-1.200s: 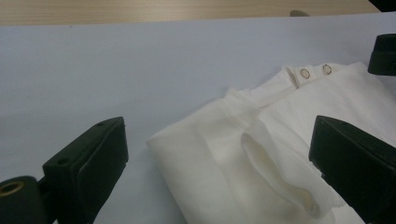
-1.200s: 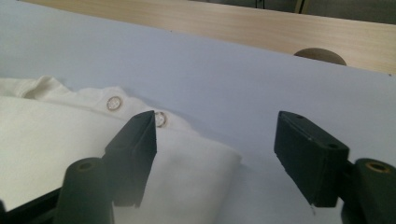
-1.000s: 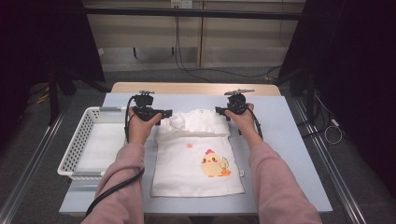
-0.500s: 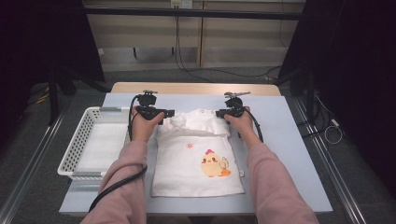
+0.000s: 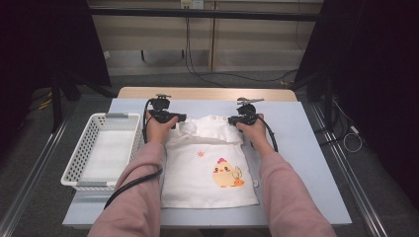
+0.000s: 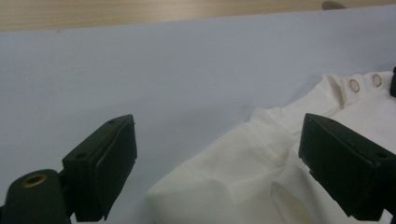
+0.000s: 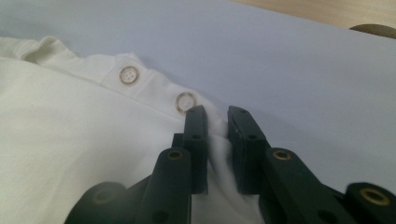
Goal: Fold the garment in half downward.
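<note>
1. A small white shirt [image 5: 210, 168] is laid flat on the blue tabletop [image 5: 306, 163], in the middle, with its neck end turned away from the person.
2. A yellow chick [image 5: 225, 174] is printed on the front of the shirt, and a tiny orange sun [image 5: 200, 153] is seen up and to the left of it.
3. Round snaps [image 7: 129, 74] are set in a row along the shirt's far edge, at its right shoulder.
4. The top part of the shirt is bunched and folded over, so a raised fold is made across it.
5. The right tongs [image 7: 215, 140] are closed on a pinch of white cloth at the shirt's right shoulder, just beside one snap. Their jaws have just been closing, and the cloth is squeezed between them.
6. The left tongs [image 6: 217, 158] are held wide open over the shirt's left shoulder. Their jaws have just begun to close a little. A folded corner of cloth is seen between them, but it is not pressed by either jaw.
7. In the high view, the left tongs [image 5: 165, 116] and the right tongs [image 5: 242, 118] are held at the two top corners of the shirt, well apart.
8. Pink sleeves [image 5: 138, 197] are worn on both arms, which come in from the near edge.
9. A white basket [image 5: 81, 153] is set on the tabletop to the left of the shirt, near it.
10. A strip of bare wood [image 5: 207, 93] is seen past the far edge of the blue top.
</note>
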`<state>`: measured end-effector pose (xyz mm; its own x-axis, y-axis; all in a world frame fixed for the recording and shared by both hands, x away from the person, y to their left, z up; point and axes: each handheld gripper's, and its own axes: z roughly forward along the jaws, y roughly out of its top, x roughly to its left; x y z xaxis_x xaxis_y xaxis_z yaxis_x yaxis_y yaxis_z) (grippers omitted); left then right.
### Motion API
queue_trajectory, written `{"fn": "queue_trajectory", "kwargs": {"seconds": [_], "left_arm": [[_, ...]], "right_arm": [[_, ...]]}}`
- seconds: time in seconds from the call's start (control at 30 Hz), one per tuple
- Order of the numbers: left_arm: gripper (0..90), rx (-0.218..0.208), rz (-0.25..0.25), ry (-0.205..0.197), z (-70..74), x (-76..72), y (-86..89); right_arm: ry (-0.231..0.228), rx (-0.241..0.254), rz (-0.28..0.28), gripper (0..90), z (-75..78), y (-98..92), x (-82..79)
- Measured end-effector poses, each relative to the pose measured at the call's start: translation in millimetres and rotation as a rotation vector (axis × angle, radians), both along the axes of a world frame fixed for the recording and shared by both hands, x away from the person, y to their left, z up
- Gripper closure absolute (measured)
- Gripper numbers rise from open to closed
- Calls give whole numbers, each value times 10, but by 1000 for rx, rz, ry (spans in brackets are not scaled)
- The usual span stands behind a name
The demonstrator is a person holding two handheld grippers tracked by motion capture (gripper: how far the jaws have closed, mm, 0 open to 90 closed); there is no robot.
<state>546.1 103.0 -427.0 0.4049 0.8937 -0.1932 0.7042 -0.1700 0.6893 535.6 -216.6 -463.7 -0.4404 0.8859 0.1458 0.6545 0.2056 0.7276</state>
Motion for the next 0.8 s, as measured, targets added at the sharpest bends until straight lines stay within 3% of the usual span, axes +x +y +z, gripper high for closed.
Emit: {"fn": "queue_trajectory", "kwargs": {"seconds": [0.1,0.13,0.17,0.2,0.23,0.27,0.3,0.37,0.4,0.47,0.7,0.8], "left_arm": [[168,12,-7,5,-67,35,-16],[173,43,-5,-4,-110,48,-26],[187,39,5,2,-121,48,-26],[228,20,8,7,-149,50,-21],[284,20,8,7,-149,50,-21],[295,41,35,33,-190,44,-29],[305,41,35,33,-190,44,-29],[364,62,29,71,-216,28,26],[395,59,35,49,-230,18,38],[427,59,33,49,-227,11,57],[636,65,28,106,-190,-53,105],[745,41,46,113,-201,-72,130]], "right_arm": [[0,11,-2,789,-8,-8,-3],[8,15,-7,789,-6,-5,-7],[16,16,-10,789,-3,-2,-12],[-6,4,-2,789,-11,-8,-3],[11,10,-10,789,-5,3,-17],[-16,2,-3,789,-16,0,-10],[-16,2,-3,789,-16,0,-10],[-17,16,-4,789,-25,-13,-17],[-19,13,-5,789,-27,-11,-18],[-15,16,-4,789,-24,-8,-20],[-24,5,-5,794,-23,-1,-24],[-28,-5,2,806,-17,7,-26]]}}
